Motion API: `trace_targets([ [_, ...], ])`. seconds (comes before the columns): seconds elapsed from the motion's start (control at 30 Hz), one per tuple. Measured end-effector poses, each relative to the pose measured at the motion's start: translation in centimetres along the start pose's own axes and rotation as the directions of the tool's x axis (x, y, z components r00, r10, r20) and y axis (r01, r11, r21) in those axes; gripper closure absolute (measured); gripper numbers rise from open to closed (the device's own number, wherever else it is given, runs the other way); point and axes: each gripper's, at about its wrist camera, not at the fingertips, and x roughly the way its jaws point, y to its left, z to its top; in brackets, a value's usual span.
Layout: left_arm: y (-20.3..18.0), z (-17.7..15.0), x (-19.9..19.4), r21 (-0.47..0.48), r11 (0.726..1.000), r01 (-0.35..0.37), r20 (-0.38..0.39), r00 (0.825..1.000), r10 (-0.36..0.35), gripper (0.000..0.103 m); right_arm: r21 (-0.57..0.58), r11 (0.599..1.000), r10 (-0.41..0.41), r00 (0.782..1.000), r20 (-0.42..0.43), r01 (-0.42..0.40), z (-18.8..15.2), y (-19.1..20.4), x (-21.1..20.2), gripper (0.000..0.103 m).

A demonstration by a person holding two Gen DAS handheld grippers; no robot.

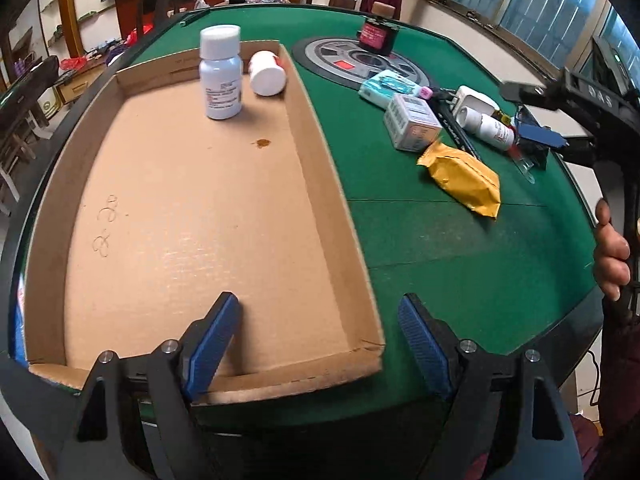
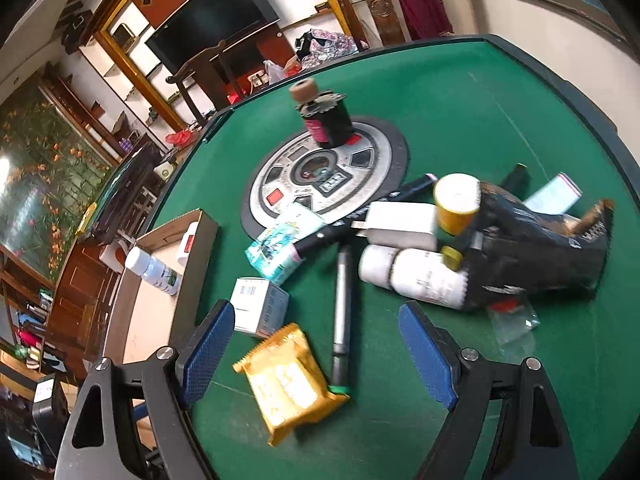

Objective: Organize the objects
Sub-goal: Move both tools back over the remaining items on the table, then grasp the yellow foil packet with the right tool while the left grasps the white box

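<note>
A shallow cardboard tray (image 1: pixel 192 208) on the green table holds an upright white bottle (image 1: pixel 221 74) and a white jar (image 1: pixel 267 74) lying on its side. My left gripper (image 1: pixel 318 306) hangs open above the tray's near right corner, with nothing between its fingers. In the right wrist view, my right gripper (image 2: pixel 316 316) is open above a yellow packet (image 2: pixel 290 380) and a grey pen (image 2: pixel 342 312); its pads touch neither. A small white box (image 2: pixel 260 306) and a teal tissue pack (image 2: pixel 284 248) lie just beyond.
Past the pen lie a white bottle (image 2: pixel 416 276), a white block (image 2: pixel 400 224), a yellow-lidded jar (image 2: pixel 456 204) and a black bag (image 2: pixel 540 248). A dark jar (image 2: pixel 324 120) stands on the table's round centre panel (image 2: pixel 280 184). A person's hand (image 1: pixel 610 248) shows at the right.
</note>
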Motion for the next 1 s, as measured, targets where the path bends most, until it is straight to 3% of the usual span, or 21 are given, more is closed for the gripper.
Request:
trace_targets([
  [0.13, 0.7, 0.5, -1.8, -0.045, 0.997, 0.061, 0.071, 0.996, -0.058, 0.022, -0.032, 0.999, -0.039, 0.998, 0.044, 0.04, -0.4, -0.5, -1.8, 0.015],
  [0.2, 0.4, 1.0, -3.3, -0.044, 0.996, 0.083, 0.136, 0.988, -0.076, 0.022, -0.106, 0.992, -0.056, 0.989, 0.139, 0.072, -0.7, 0.5, -4.1, 0.014],
  [0.23, 0.3, 1.2, -3.8, -0.042, 0.995, 0.088, 0.158, 0.984, -0.08, 0.022, -0.154, 0.984, -0.054, 0.978, 0.199, 0.086, -1.0, 1.3, -5.3, 0.006],
  [0.27, 0.1, 1.5, -4.3, -0.042, 0.995, 0.09, 0.183, 0.98, -0.081, 0.021, -0.199, 0.977, -0.029, 0.968, 0.248, 0.08, -1.5, 2.1, -6.4, 0.0],
  [0.33, -0.3, 2.0, -5.0, -0.049, 0.995, 0.085, 0.223, 0.972, -0.072, 0.021, -0.249, 0.968, 0.091, 0.96, 0.265, -0.023, -2.2, 2.6, -7.1, 0.0],
  [0.37, -0.3, 2.2, -5.3, -0.055, 0.995, 0.082, 0.239, 0.969, -0.066, 0.02, -0.255, 0.964, 0.139, 0.961, 0.239, -0.076, -2.2, 2.6, -6.6, 0.0],
  [0.47, -0.6, 2.6, -5.3, -0.08, 0.993, 0.086, 0.258, 0.964, -0.062, 0.02, -0.303, 0.953, 0.028, 0.997, 0.069, -0.006, -2.3, 3.7, -2.6, 0.0],
  [0.63, 0.3, 2.5, -4.9, -0.121, 0.988, 0.098, 0.252, 0.966, -0.065, 0.02, -0.458, 0.888, -0.036, 0.999, -0.023, 0.021, -4.3, 6.5, 1.5, 0.003],
  [0.8, 1.2, 2.5, -5.3, -0.15, 0.982, 0.117, 0.273, 0.959, -0.073, 0.019, -0.49, 0.871, -0.083, 0.994, -0.077, 0.035, -4.6, 7.4, 5.3, 0.008],
  [0.93, 0.6, 3.3, -5.1, -0.141, 0.982, 0.129, 0.27, 0.959, -0.088, 0.019, -0.479, 0.877, -0.114, 0.984, -0.133, 0.037, -4.5, 6.9, 6.8, 0.044],
  [1.0, -0.6, 4.1, -4.6, -0.119, 0.986, 0.12, 0.26, 0.962, -0.085, 0.019, -0.486, 0.871, -0.145, 0.983, -0.114, 0.072, -4.8, 7.0, 6.5, 0.05],
])
